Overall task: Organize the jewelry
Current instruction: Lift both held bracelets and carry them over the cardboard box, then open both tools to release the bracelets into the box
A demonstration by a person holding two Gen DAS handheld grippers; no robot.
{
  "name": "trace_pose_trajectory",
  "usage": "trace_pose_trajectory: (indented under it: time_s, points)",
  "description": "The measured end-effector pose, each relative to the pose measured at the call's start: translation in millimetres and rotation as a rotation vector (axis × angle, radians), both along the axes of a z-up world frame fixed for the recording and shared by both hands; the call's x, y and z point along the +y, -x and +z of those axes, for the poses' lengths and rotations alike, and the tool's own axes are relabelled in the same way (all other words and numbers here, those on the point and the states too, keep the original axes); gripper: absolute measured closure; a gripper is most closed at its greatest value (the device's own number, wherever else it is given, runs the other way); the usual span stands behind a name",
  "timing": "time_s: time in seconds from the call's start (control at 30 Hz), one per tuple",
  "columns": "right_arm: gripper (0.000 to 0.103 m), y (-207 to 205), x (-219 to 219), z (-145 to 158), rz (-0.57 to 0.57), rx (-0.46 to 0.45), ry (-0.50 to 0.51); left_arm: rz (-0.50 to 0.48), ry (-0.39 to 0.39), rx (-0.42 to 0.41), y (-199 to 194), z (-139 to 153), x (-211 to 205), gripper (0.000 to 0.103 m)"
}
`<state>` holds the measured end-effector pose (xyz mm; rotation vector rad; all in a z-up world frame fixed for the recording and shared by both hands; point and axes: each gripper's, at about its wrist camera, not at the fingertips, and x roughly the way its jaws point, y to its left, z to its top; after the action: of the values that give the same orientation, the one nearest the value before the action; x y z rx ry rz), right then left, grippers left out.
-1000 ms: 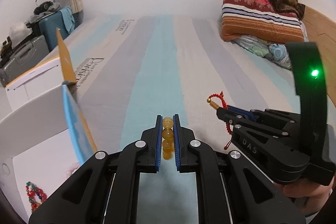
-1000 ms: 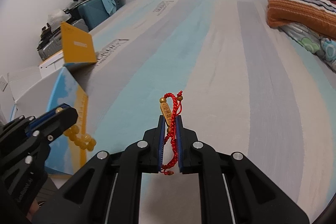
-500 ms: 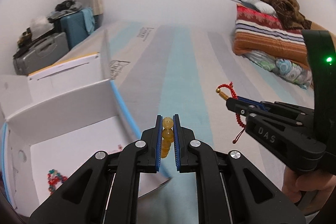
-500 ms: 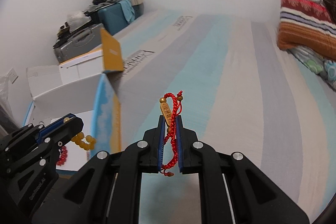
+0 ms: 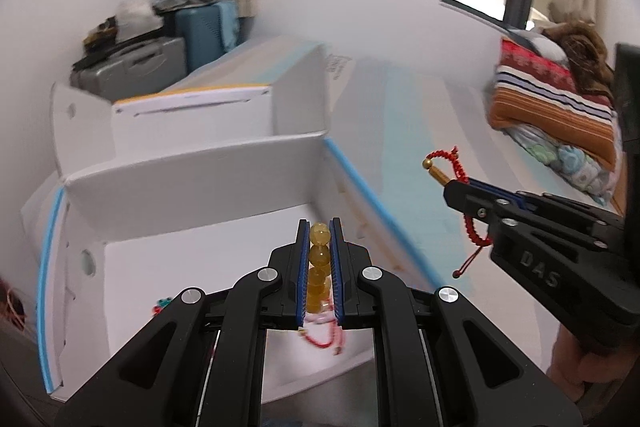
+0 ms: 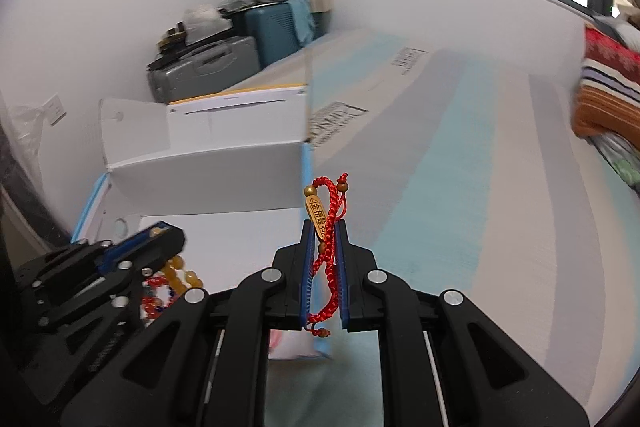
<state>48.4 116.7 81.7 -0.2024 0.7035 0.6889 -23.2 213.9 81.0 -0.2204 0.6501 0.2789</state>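
left wrist view: left gripper clamped narrow on amber bead bracelet at lower centre, above white box; beads hard, slippery, strand limp. right wrist view: right gripper pinching red cord bracelet, light and floppy, gold charm upright, long axis along fingers.

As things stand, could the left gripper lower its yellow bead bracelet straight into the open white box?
Probably yes. The left gripper, shut on the yellow bead bracelet, hangs above the white box, whose flaps stand open. Nothing shows between them; the right gripper is off to the side.
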Motion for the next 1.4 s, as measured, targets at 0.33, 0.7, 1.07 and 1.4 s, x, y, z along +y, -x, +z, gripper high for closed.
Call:
trace_pose_trajectory:
  time_s: [0.33, 0.7, 1.07, 1.4]
  points:
    - [0.094, 10, 64, -38, 0.078, 0.068, 0.085, 0.088, 0.010, 0.100, 11, -32, 41, 0.094]
    - [0.092, -5, 88, -84, 0.052, 0.153, 0.193, 0.115, 0.010, 0.195, 13, -59, 64, 0.094]
    - [0.055, -8, 89, -86, 0.052, 0.165, 0.137, 0.132, 0.013, 0.197, 19, -61, 69, 0.080]
    - [0.022, 12, 74, -53, 0.047, 0.067, 0.029, 0.198, -0.013, 0.086, 57, -35, 74, 0.034]
